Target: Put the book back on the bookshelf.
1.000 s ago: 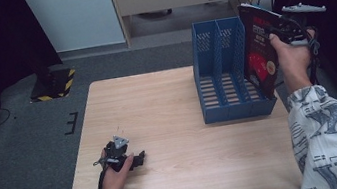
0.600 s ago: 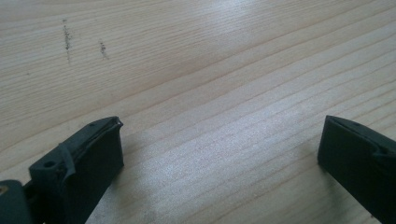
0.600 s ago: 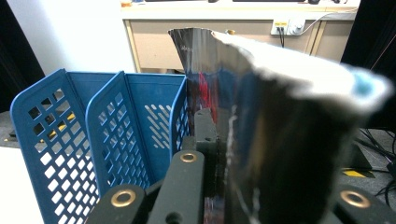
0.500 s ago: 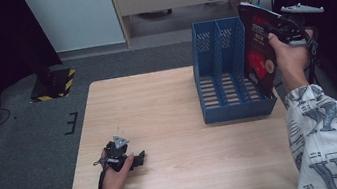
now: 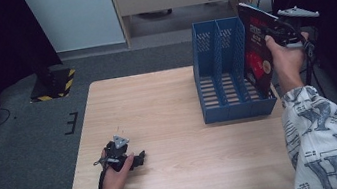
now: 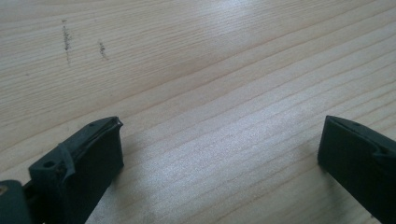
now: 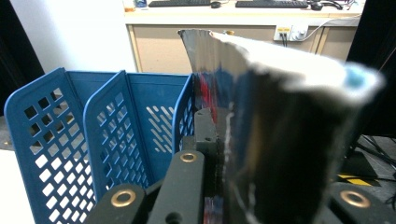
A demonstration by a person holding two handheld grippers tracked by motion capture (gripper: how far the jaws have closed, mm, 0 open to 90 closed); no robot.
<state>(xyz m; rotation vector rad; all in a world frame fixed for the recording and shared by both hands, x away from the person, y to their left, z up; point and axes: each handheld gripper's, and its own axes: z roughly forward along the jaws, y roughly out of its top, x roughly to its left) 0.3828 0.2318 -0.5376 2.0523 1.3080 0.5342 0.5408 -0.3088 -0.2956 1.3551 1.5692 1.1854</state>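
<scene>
From the high view, I see my right hand-held gripper (image 5: 282,33) up at about two o'clock, clamped on a dark magazine (image 5: 257,51) held upright — it hangs over the right compartment of the blue file rack (image 5: 224,73), its lower edge down inside the rack. My left hand-held gripper (image 5: 135,159) lies on the desk (image 5: 168,104) at seven o'clock.

In the left gripper view, the jaws stand wide apart over bare wood grain, nothing between them.

In the right gripper view, the jaws pinch the magazine's glossy cover (image 7: 275,140) — the blue rack (image 7: 107,130) sits at nine o'clock.
</scene>
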